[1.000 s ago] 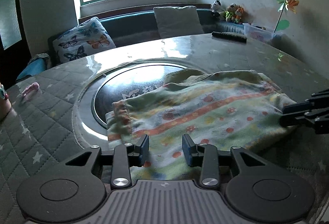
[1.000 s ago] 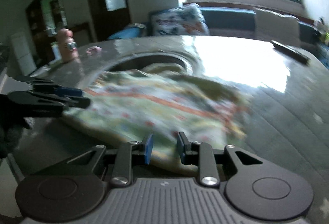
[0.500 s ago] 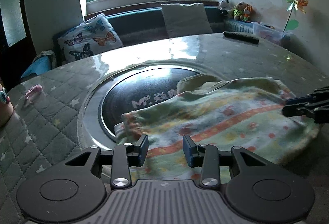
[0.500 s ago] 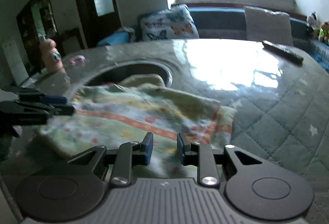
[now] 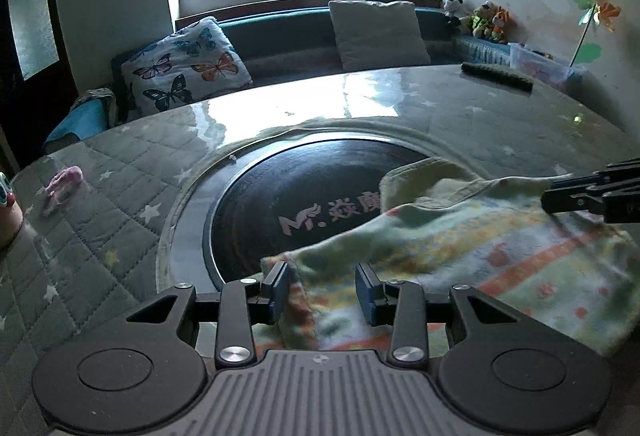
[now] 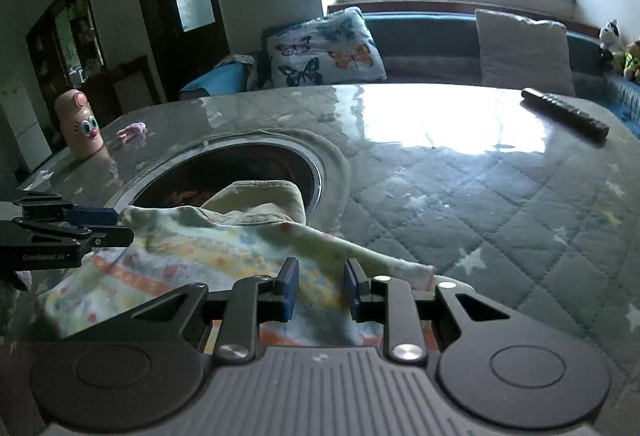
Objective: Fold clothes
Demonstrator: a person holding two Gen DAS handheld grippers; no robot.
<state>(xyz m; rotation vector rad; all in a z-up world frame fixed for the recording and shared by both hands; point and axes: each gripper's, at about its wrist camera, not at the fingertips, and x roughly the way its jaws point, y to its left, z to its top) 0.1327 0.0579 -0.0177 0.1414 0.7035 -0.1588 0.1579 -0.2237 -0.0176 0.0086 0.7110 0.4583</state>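
Between the parted fingers of the left gripper (image 5: 322, 292) and right gripper (image 6: 318, 286), nothing clamped, the pale striped, dotted terry garment (image 5: 480, 260) was seen drawn nearer than a second before, suggesting repositioning before folding. Beyond the fingertips, more of the dark round inset (image 5: 304, 196) was uncovered. Only the right view showed the pink figurine (image 6: 82, 124) far left.

The garment (image 5: 472, 256) is a small piece of soft, pale green cloth printed with orange-red stripes, yellow bands and scattered red dots. It lies folded over on the table (image 5: 120, 220), partly covering the near right part of the dark round inset (image 5: 288, 192) at the table's middle. A plain, pale yellow-green edge (image 6: 260, 196), shaped like a collar or cuff, is turned up toward the inset's far side. The surface is rumpled, not flat.
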